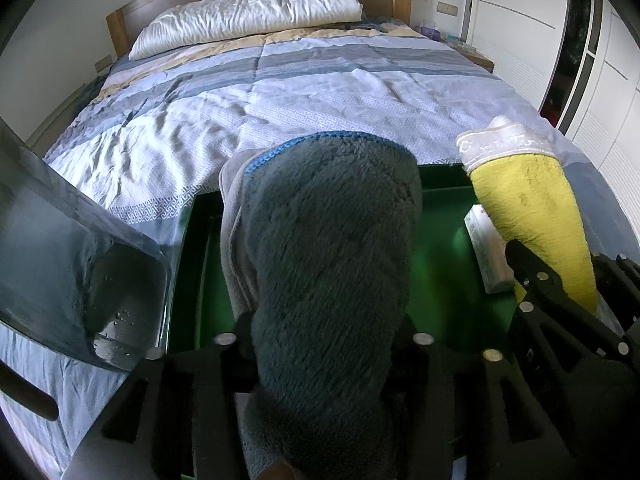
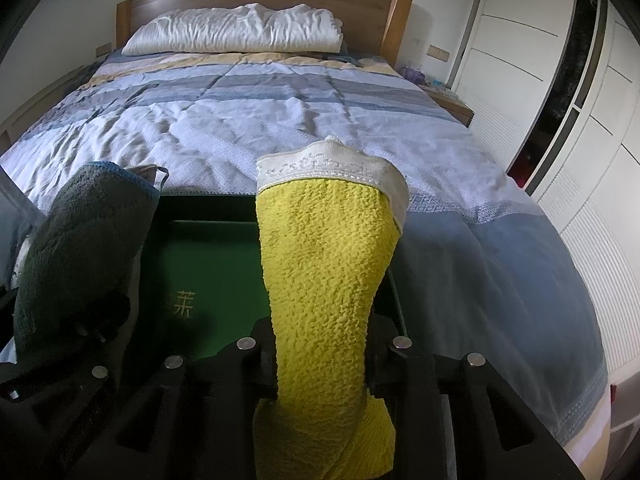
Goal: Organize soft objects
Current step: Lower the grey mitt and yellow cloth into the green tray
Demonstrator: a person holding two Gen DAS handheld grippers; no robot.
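A dark grey-blue fluffy towel (image 1: 332,248), folded into a long bundle with a blue stitched edge, fills the gap between my left gripper's (image 1: 328,320) fingers and touches both. It reaches out over an open green box (image 1: 440,178) on the bed. A yellow terry towel (image 2: 324,272) with a white embroidered hem is pinched narrow between my right gripper's (image 2: 322,332) fingers, over the box's right side (image 2: 208,240). The two grippers sit side by side: the yellow towel (image 1: 536,216) shows at the right of the left wrist view, the grey one (image 2: 80,240) at the left of the right wrist view.
A small white carton (image 1: 490,258) lies inside the green box. A clear plastic lid or panel (image 1: 80,264) rises at its left. The box rests on a bed with a blue-striped quilt (image 2: 280,120) and a white pillow (image 2: 236,32). White wardrobe doors (image 2: 520,60) stand to the right.
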